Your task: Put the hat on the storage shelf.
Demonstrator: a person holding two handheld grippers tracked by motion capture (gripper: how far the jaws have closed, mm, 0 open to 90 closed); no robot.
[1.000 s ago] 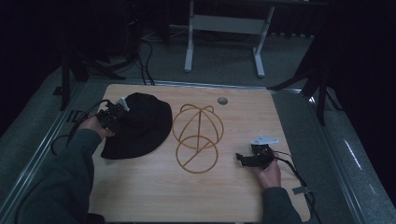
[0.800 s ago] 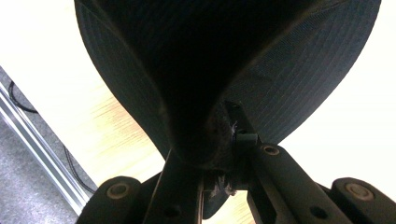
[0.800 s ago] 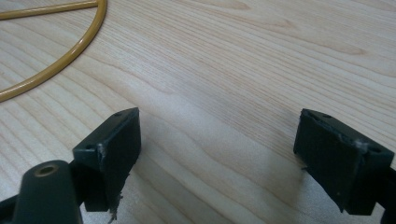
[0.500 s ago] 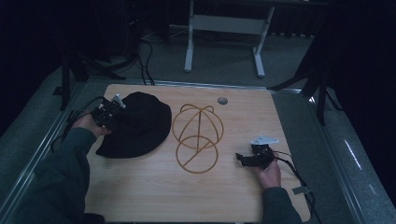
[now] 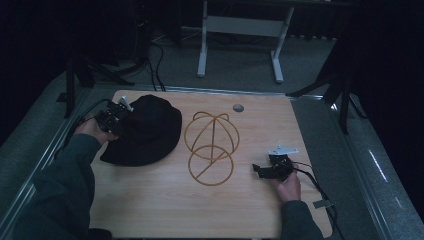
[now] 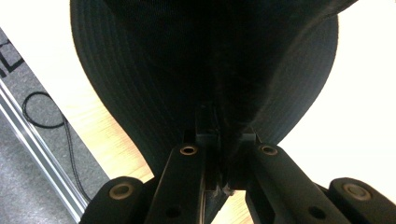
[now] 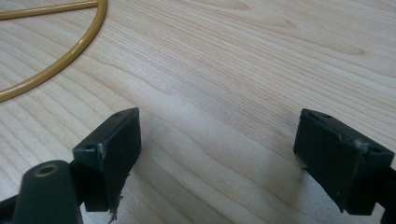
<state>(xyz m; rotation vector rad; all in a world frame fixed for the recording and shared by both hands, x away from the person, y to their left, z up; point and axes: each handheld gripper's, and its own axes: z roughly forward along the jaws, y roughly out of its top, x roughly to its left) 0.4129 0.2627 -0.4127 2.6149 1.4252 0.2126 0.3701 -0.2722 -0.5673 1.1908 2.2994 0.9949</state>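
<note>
The left claw (image 5: 119, 113) is clenched on the brim of the black bucket hat (image 5: 145, 131), gripping it at the hat's 9 o'clock edge; in the left gripper view the jaws pinch a fold of the dark fabric (image 6: 219, 93) between them. The hat lies at the desk's (image 5: 165, 210) 10 o'clock, just beside the yellow wire hat stand (image 5: 210, 145) at the centre. The step in hand looks like lifting the hat to set it over the stand's dome (a guess from the layout). The next move calls for raising the brim clear and carrying it toward 3 o'clock. The right claw (image 5: 262, 170) rests released at 4 o'clock, its pads (image 7: 112, 149) apart above bare wood. The hat's underside and whether its far brim touches the stand are hard to make out
</note>
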